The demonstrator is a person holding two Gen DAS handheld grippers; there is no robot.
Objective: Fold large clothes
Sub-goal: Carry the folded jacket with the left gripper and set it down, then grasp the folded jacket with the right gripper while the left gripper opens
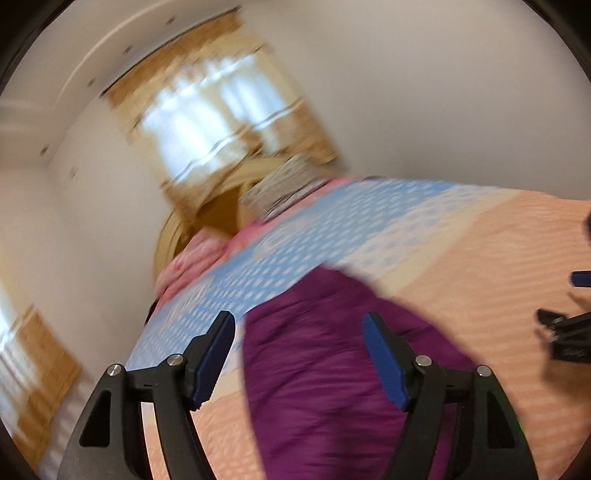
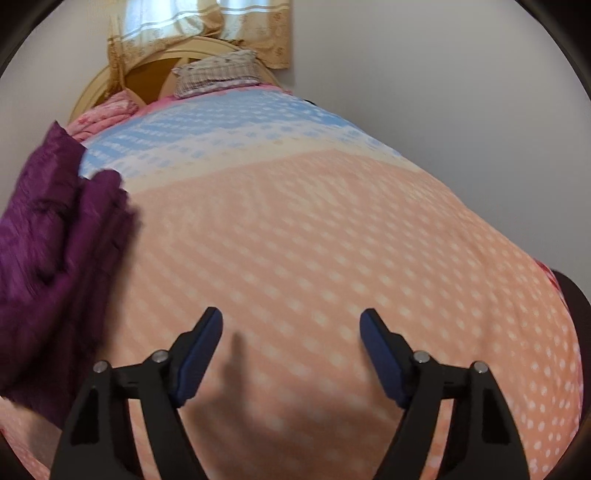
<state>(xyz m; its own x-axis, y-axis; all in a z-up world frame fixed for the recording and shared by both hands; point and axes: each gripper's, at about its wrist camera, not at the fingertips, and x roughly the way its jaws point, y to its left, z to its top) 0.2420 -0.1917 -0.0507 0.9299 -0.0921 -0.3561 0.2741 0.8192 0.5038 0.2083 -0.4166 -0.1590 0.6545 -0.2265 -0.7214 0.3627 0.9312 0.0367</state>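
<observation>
A purple garment [image 1: 325,369] lies on the bed, bunched, on the orange dotted bedspread [image 1: 480,277]. My left gripper [image 1: 299,321] is open and empty above it, with the cloth showing between its blue pads. In the right wrist view the garment [image 2: 48,251] lies at the left. My right gripper [image 2: 291,317] is open and empty over the bare bedspread [image 2: 314,229], to the right of the garment. The right gripper also shows at the right edge of the left wrist view [image 1: 565,325]. The left wrist view is blurred.
The bedspread turns blue and white [image 2: 221,122] toward the headboard [image 2: 155,70]. A checked pillow [image 2: 218,74] and a pink quilt [image 2: 107,110] lie at the head. A curtained window [image 2: 207,22] is behind. White walls flank the bed.
</observation>
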